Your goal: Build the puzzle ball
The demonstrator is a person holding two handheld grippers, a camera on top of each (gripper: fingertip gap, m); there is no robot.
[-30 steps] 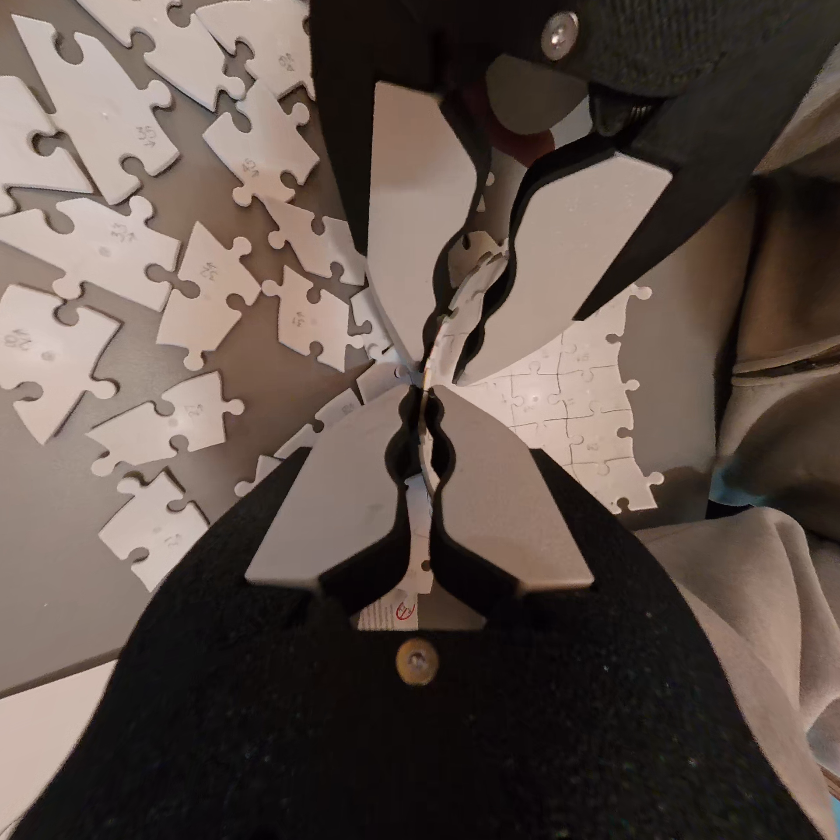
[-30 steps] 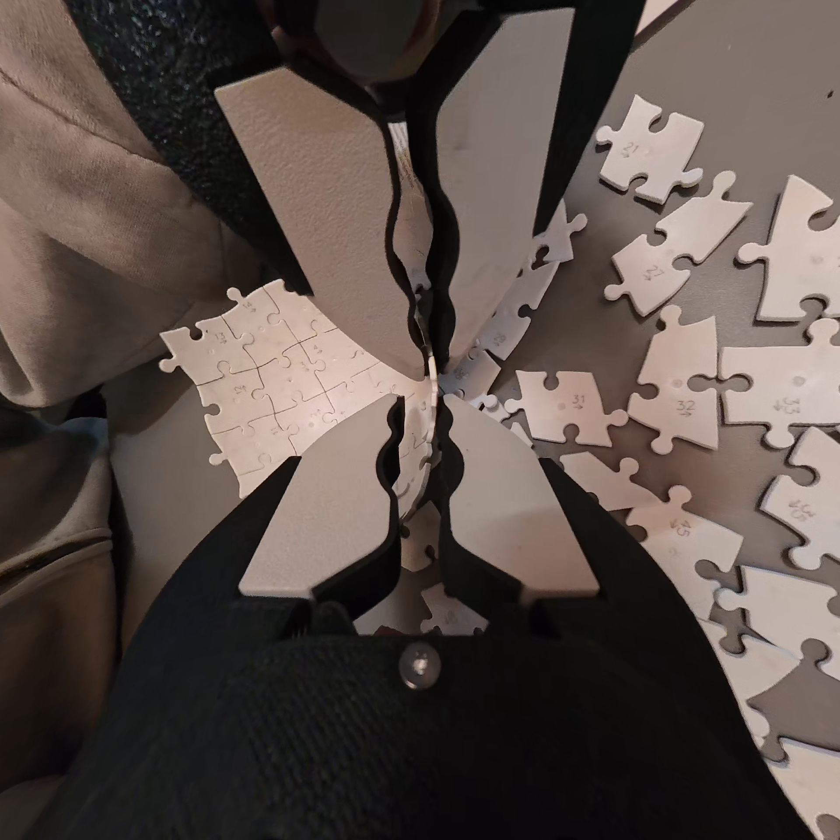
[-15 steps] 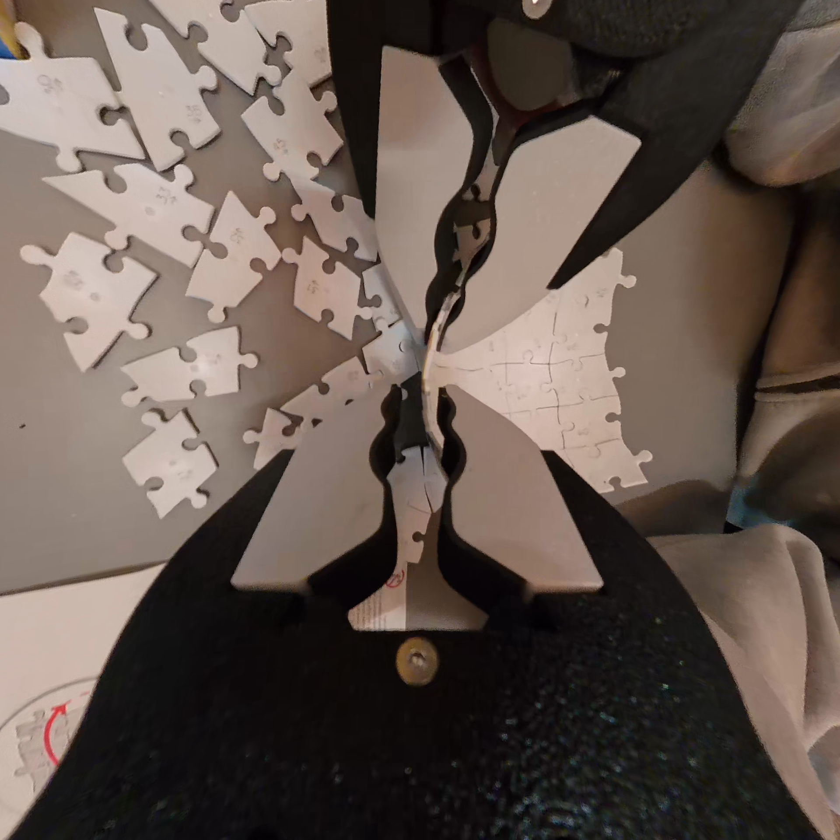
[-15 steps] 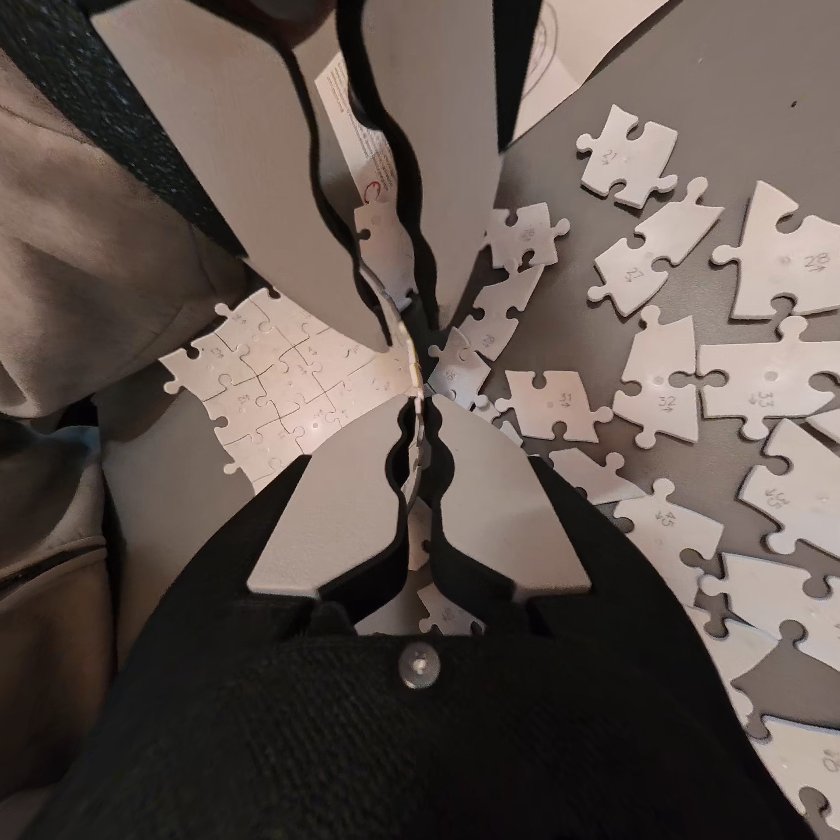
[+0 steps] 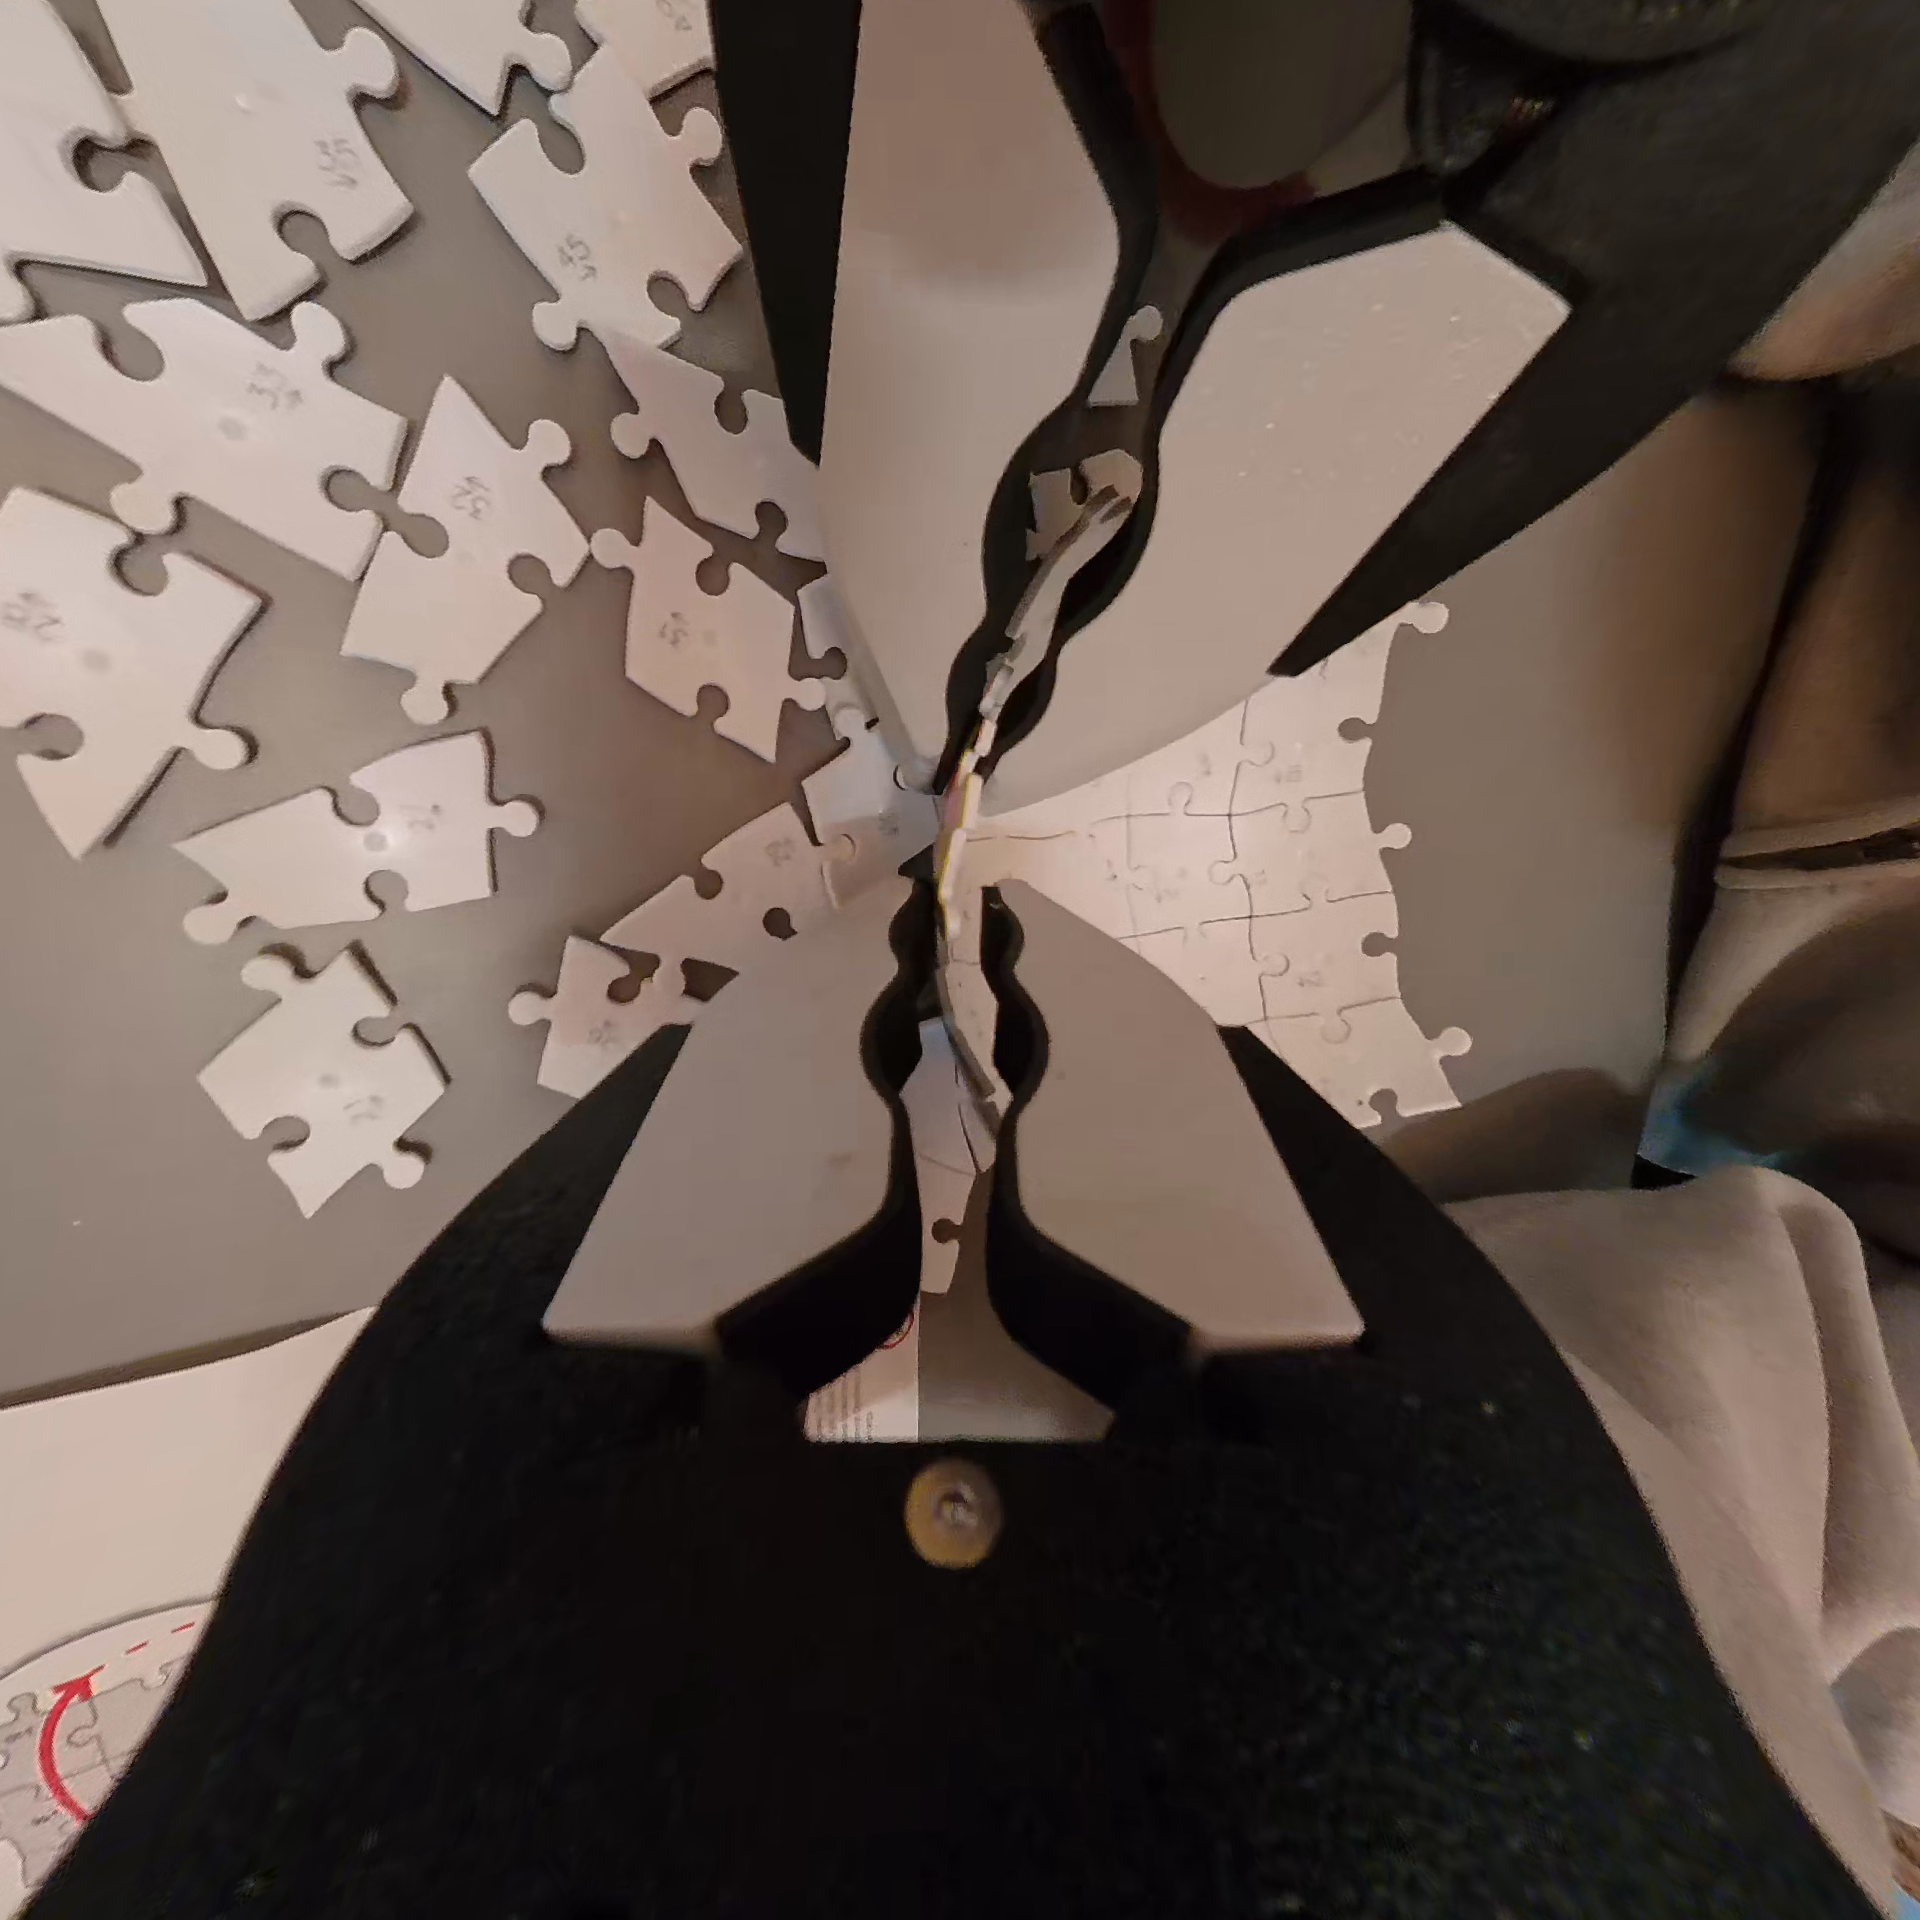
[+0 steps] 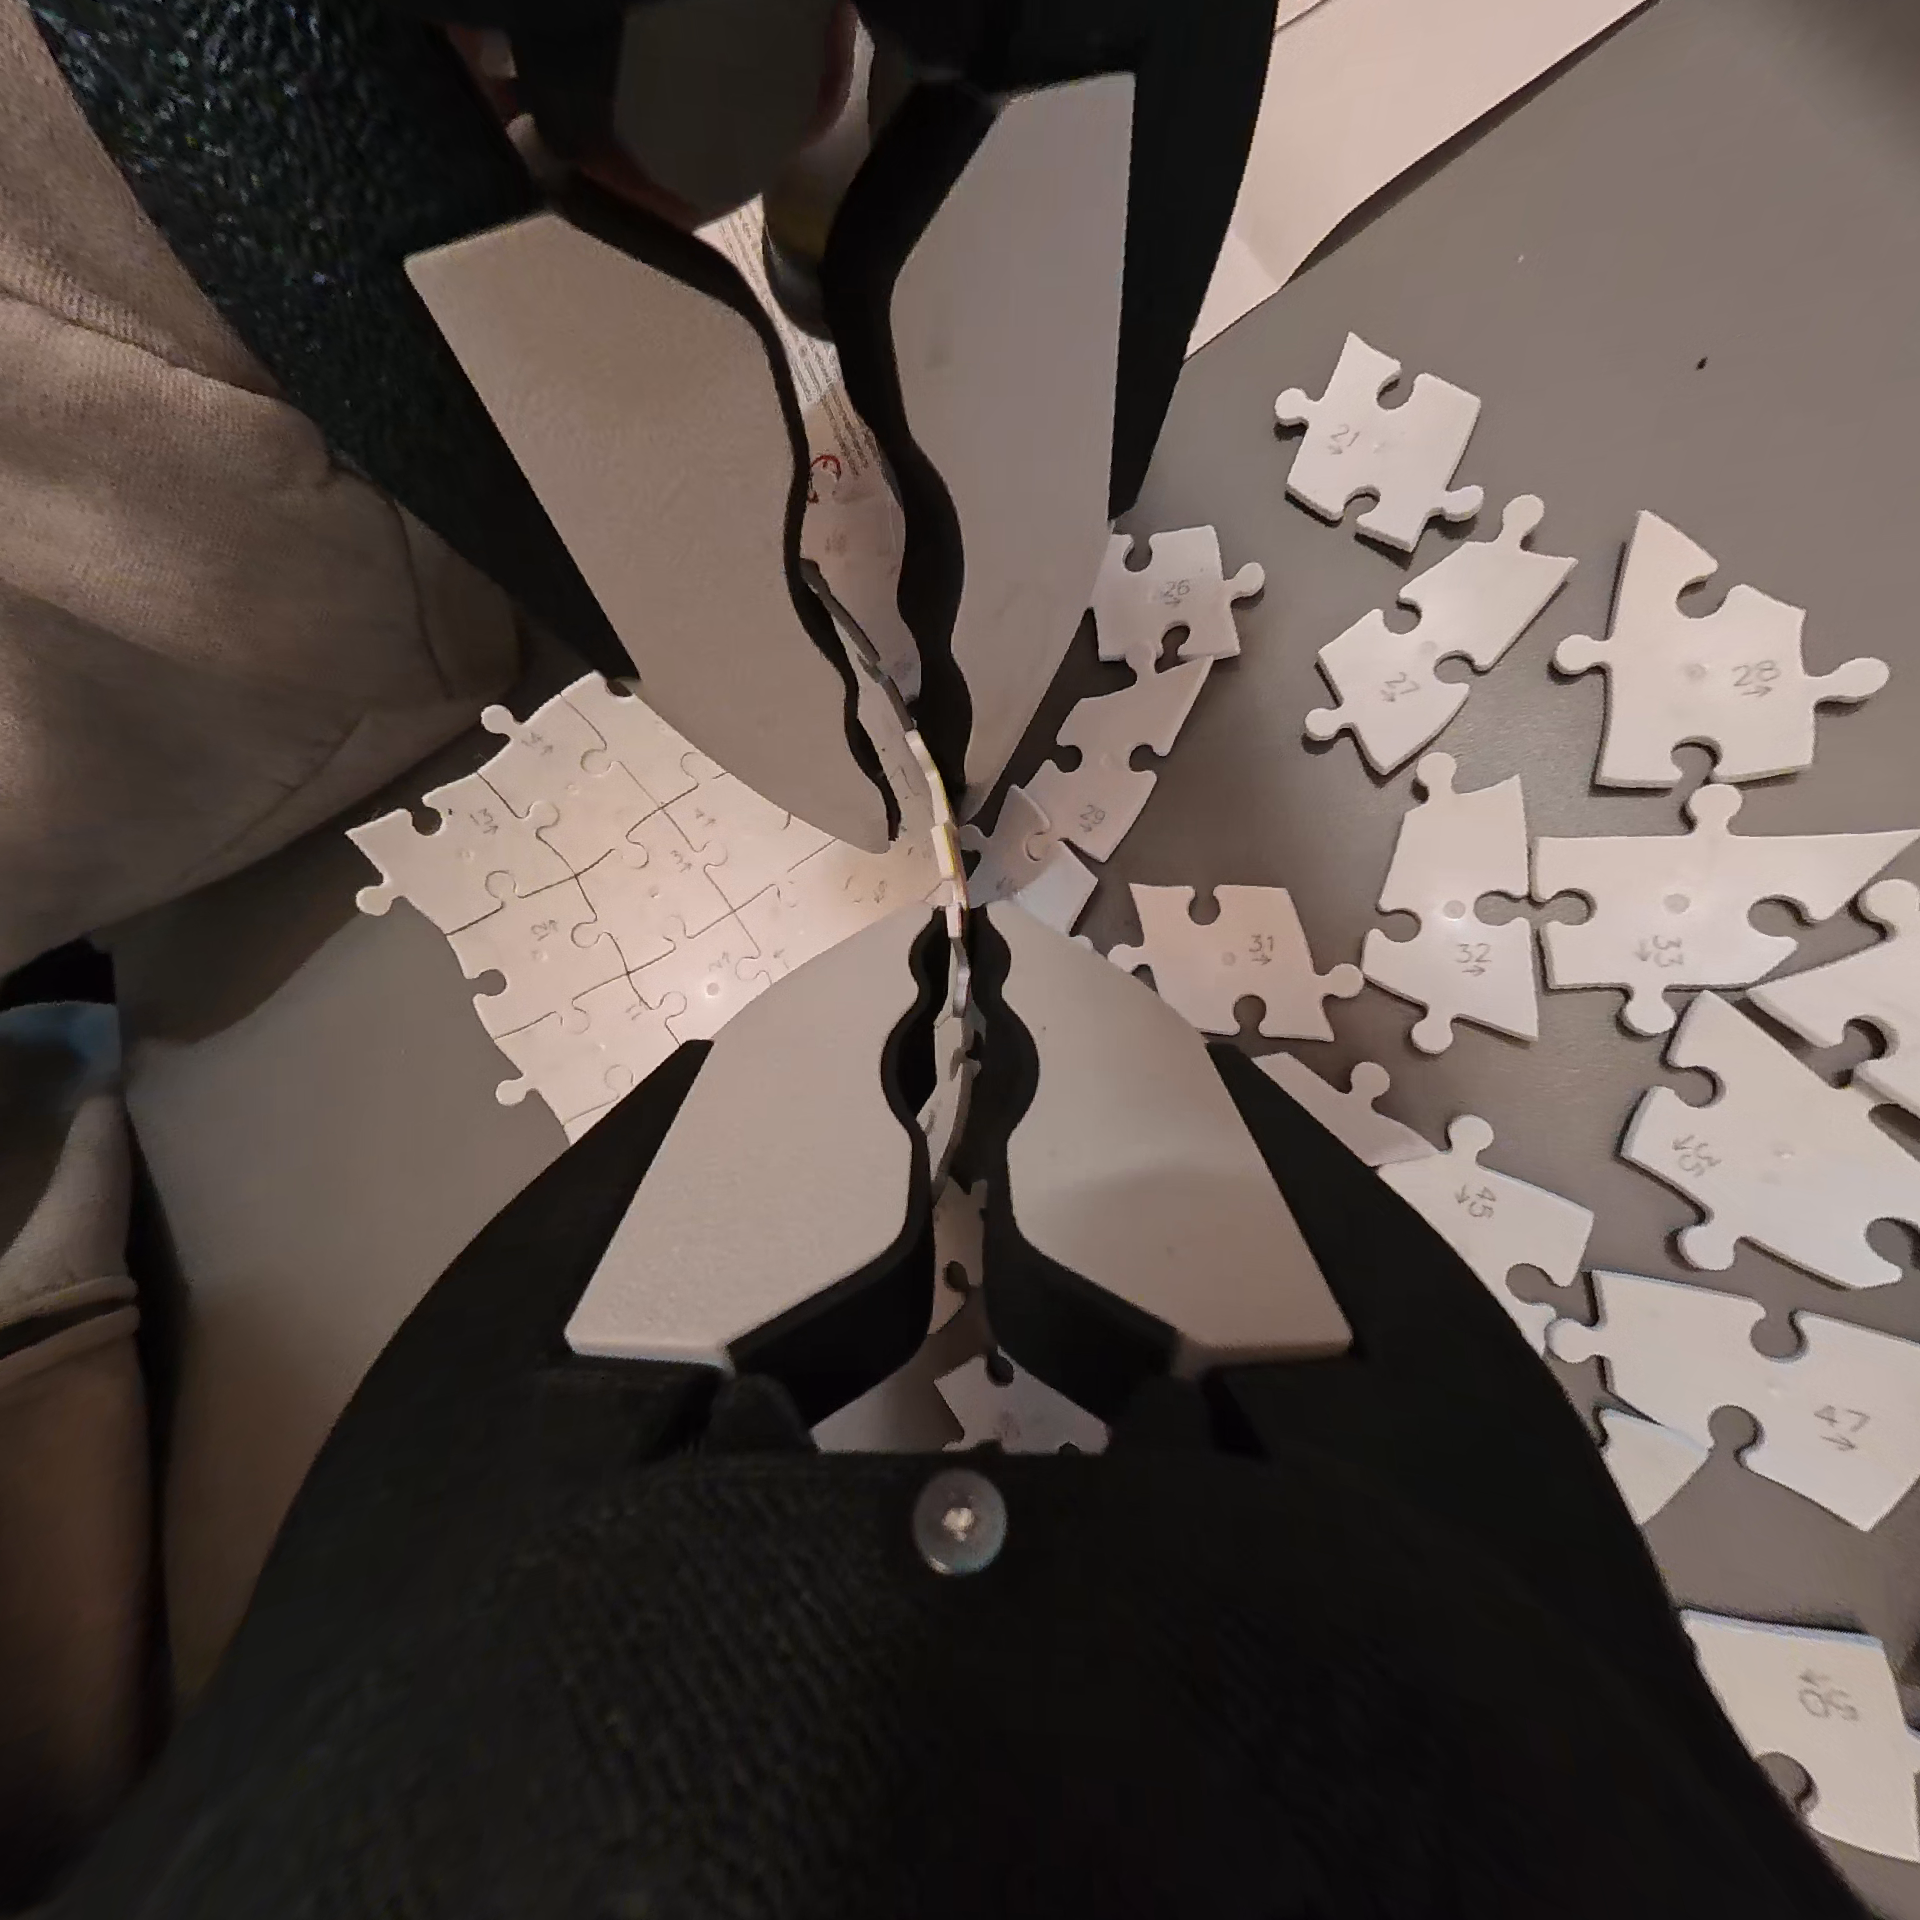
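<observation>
We see a grey worktop (image 6: pixel 1558 260). Many loose white puzzle pieces (image 6: pixel 1735 707) lie flat on it, spread apart. A white paper sheet (image 5: pixel 135 1455) lies at the worktop's edge, beside the pieces. Some pieces near the sheet touch each other.

Left gripper (image 5: pixel 961 904) and right gripper (image 6: pixel 961 925) are each showing a rough black body, pale grey wedge fingers (image 5: pixel 727 1174) with wavy black pads, and a central screw (image 5: pixel 953 1527); grey-beige garment (image 6: pixel 177 582) at frame left.
</observation>
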